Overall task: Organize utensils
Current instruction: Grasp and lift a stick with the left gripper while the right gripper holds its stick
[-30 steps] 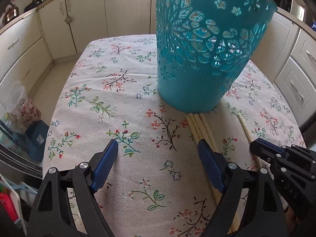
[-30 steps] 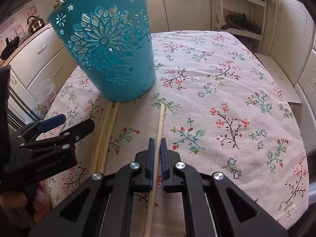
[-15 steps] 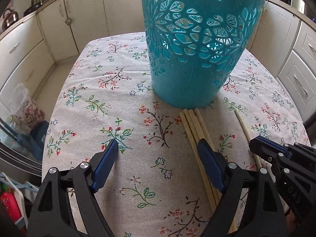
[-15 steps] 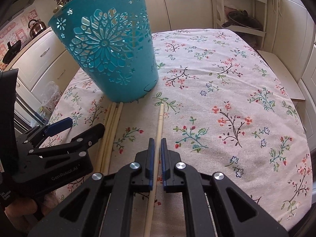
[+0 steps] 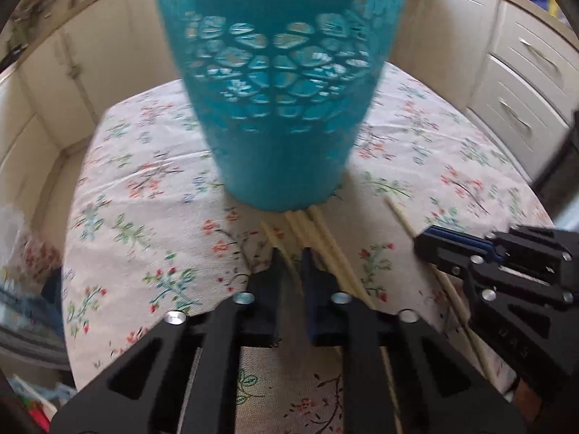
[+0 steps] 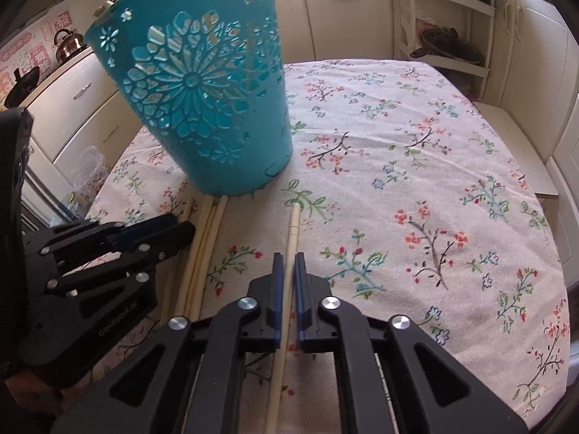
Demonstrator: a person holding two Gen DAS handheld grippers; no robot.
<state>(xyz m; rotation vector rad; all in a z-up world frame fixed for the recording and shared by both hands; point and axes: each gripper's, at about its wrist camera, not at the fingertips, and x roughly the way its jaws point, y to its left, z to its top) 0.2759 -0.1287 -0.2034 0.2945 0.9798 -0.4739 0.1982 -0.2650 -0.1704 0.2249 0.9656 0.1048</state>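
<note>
A teal cut-out basket [image 5: 282, 108] stands upright on the floral tablecloth [image 6: 416, 181]. Several pale wooden chopsticks [image 5: 325, 246] lie side by side in front of its base. My left gripper [image 5: 291, 253] is closing its jaws on one chopstick [image 5: 275, 238] at the left of that bundle, and the stick sits pinched between the blue pads. My right gripper [image 6: 288, 256] is shut on a separate single chopstick [image 6: 295, 224] that lies on the cloth to the right of the bundle [image 6: 206, 246]. The basket [image 6: 202, 108] is just beyond both grippers. The left gripper [image 6: 184, 228] shows at the left of the right wrist view.
Cream kitchen cabinets [image 5: 524, 83] surround the table on all sides. An open shelf unit [image 6: 445, 36] holding pans stands at the far right. A kettle [image 6: 67, 45] sits on the counter at the left. The cloth to the right of the single chopstick is bare.
My left gripper's jaws went from wide open to closed on one chopstick, and that view rolled and shifted slightly so the basket now sits centred. The right gripper stayed put on its chopstick.
</note>
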